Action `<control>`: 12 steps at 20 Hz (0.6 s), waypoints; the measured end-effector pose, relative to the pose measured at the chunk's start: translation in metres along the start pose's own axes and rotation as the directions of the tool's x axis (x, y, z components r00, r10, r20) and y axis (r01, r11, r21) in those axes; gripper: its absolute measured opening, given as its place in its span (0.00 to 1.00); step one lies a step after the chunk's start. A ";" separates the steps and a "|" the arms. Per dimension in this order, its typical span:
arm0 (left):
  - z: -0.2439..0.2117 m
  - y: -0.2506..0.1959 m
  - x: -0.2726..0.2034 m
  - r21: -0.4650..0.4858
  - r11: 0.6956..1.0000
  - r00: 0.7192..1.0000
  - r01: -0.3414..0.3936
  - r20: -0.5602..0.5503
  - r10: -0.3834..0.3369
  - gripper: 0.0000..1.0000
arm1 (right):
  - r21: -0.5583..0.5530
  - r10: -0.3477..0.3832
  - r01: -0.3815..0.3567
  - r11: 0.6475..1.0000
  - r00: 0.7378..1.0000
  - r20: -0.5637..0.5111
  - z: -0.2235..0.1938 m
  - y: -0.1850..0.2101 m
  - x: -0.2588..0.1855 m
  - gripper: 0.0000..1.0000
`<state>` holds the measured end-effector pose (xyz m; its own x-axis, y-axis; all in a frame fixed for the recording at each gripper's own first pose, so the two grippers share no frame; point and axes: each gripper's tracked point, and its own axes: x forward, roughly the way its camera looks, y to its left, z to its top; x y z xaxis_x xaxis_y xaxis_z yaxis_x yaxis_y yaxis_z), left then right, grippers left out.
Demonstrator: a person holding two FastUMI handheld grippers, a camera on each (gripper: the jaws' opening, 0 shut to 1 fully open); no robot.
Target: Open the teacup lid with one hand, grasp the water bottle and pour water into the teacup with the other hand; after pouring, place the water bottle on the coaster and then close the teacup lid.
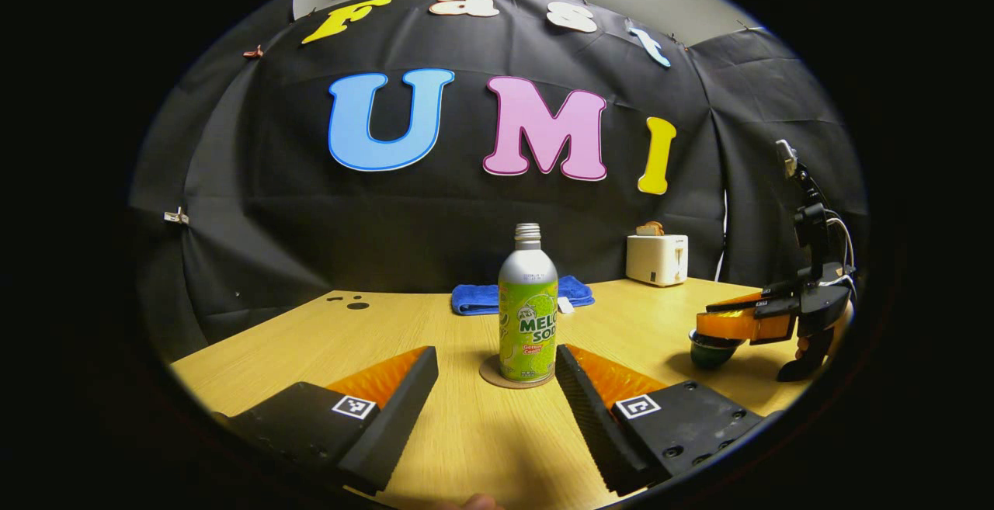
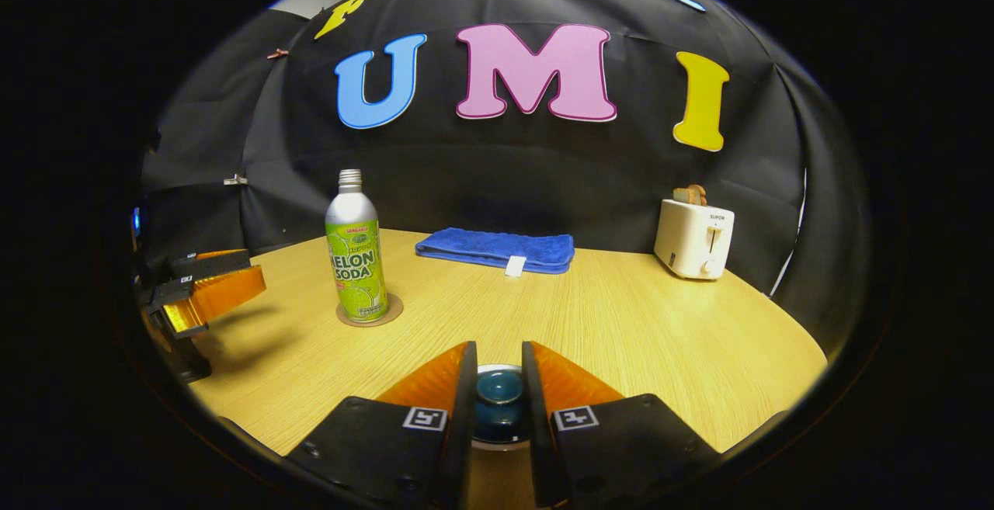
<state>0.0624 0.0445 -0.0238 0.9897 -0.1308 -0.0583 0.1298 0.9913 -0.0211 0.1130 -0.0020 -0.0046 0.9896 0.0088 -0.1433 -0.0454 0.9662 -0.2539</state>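
The right gripper (image 2: 498, 386) has its two orange fingers drawn in close on either side of the dark blue knob of the teacup lid (image 2: 498, 395), and they look to be pinching it. The teacup (image 1: 710, 348) sits low on the wooden table (image 2: 621, 324). In the left gripper view the gripper covers its top, so only its dark round body shows beneath. That hold suits the lid's job: lifted off or set back on by its knob.

The left gripper (image 1: 497, 370) is spread wide and holds nothing. The bottle (image 1: 528, 308) stands upright just ahead, between its fingers but touching neither. The bottle is on the round coaster (image 1: 514, 376), its neck bare of any cap. With the bottle parked there and the left fingers clear of it, I judge the pouring is likely done and the lid is being closed, though I cannot tell if the lid is fully seated.

Further back lie a folded blue towel (image 2: 495, 249) and a white toaster (image 2: 693, 239) with bread in it, both well apart from the work.
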 end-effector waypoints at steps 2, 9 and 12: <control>0.000 0.001 0.000 0.000 1.000 1.000 -0.006 0.000 0.006 0.96 | -0.003 0.004 -0.004 1.000 1.000 0.005 0.001 0.002 -0.003 0.33; 0.000 -0.007 -0.005 -0.001 0.999 0.999 -0.050 -0.002 0.050 0.96 | -0.008 -0.012 0.013 1.000 0.992 0.123 0.015 0.000 -0.028 1.00; 0.000 -0.015 -0.006 -0.002 0.997 0.997 -0.071 -0.002 0.071 0.96 | -0.001 -0.054 0.055 0.998 0.980 0.191 0.023 -0.005 -0.041 0.98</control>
<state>0.0549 0.0307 -0.0232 0.9963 -0.0598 -0.0616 0.0588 0.9981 -0.0184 0.0757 -0.0018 0.0244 0.9984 0.0059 0.0560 0.0090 0.9649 -0.2625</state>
